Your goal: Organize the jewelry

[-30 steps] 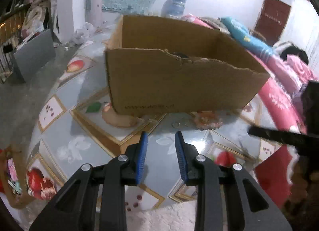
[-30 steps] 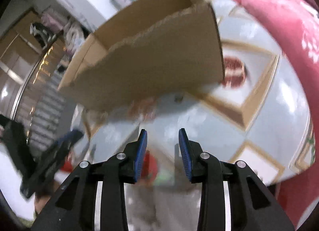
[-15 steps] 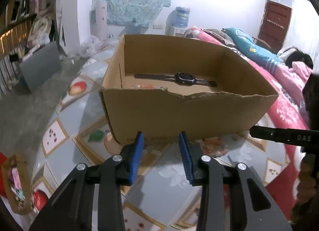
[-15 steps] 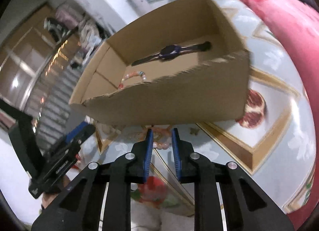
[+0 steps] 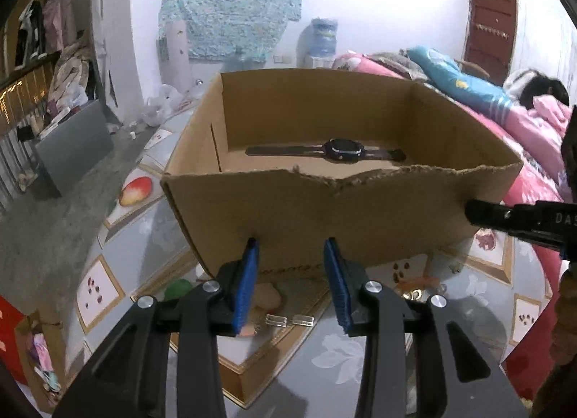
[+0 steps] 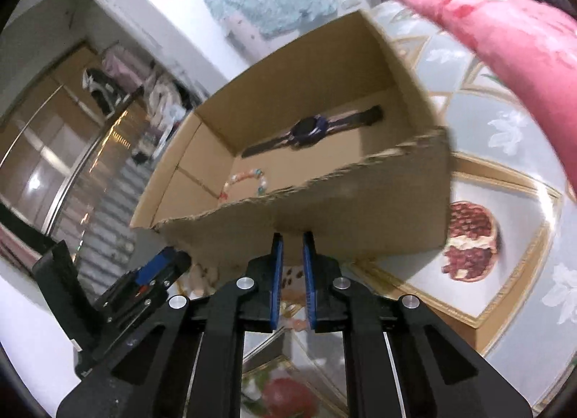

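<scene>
Both wrist views look down, close, at the same cardboard box (image 5: 324, 216) (image 6: 324, 216) from opposite sides.

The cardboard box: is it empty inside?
No, a dark wristwatch lies flat on the floor of the cardboard box, and a beaded bracelet rests nearer its front wall.

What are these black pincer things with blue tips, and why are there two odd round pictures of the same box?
There is no robot here. A person holds a hand tool in each hand, and each tool carries a wide-angle camera looking along its two fingers. One picture is from the left claw, the other from the right claw.

Both face a cardboard box on a table with a fruit-patterned cloth. Inside lie a dark wristwatch and a beaded bracelet. Small pieces still lie on the cloth in front of the box.

The left claw stands open and empty. The right claw's jaws are closing, with nothing clearly gripped between them.
</scene>
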A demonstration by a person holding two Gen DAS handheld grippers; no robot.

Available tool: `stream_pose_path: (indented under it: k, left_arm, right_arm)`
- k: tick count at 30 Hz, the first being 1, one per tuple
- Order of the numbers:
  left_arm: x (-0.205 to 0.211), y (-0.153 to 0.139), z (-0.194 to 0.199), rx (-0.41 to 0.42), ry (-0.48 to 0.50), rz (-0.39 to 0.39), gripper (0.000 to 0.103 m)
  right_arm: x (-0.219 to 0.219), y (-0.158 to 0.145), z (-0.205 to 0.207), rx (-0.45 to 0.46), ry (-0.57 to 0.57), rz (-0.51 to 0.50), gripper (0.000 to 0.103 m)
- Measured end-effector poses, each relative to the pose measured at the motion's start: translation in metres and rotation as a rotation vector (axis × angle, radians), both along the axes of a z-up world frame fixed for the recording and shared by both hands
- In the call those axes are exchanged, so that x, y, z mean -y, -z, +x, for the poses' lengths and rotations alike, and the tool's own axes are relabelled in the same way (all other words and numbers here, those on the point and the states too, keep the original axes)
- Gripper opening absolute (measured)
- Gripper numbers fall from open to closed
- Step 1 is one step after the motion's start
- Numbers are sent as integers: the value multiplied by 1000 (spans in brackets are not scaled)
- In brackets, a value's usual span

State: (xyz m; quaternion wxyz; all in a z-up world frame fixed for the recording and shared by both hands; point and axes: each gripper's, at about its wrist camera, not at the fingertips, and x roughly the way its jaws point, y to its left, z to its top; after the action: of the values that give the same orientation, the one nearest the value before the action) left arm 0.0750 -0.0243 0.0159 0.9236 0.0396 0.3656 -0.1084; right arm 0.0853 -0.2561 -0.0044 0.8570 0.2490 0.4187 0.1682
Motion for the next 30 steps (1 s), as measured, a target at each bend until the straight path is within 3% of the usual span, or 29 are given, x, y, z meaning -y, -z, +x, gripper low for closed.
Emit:
stream_pose_path:
  k: [2,5,8,11,16,20,24,26,30]
  left_arm:
    - [0,1,1,-8,24,22,36]
    - [-8,3,1,-40,73,-52,36]
    - [-10,8,-3,-62,111,-79,37]
    - [-9,13,-5,-65,129,-58,37]
    - [-14,15,-1,-105,137,-144,37]
    - [-12,7,-10,-88,165,-200,37]
    - [11,-9,-18,-85,217,-93,37]
    - [27,-8,-25,-130,287,-57,37]
    - [41,-3,-35,-176,342,26,37]
  right_arm:
    - [8,2,-10,20,47,33,12]
    - [9,7,-25,19,71,22,13]
    - [1,11,-42,11,39,-39,21]
    - [-2,14,-51,-11,3,-64,21]
    - [-11,17,-53,-51,-6,-146,21]
    - [-22,10,-49,-44,-23,-200,22]
    - [-32,2,-37,-106,-55,-264,26]
    - [-35,-10,-38,-104,-88,-330,34]
    - [-32,-27,-36,-108,-135,-398,34]
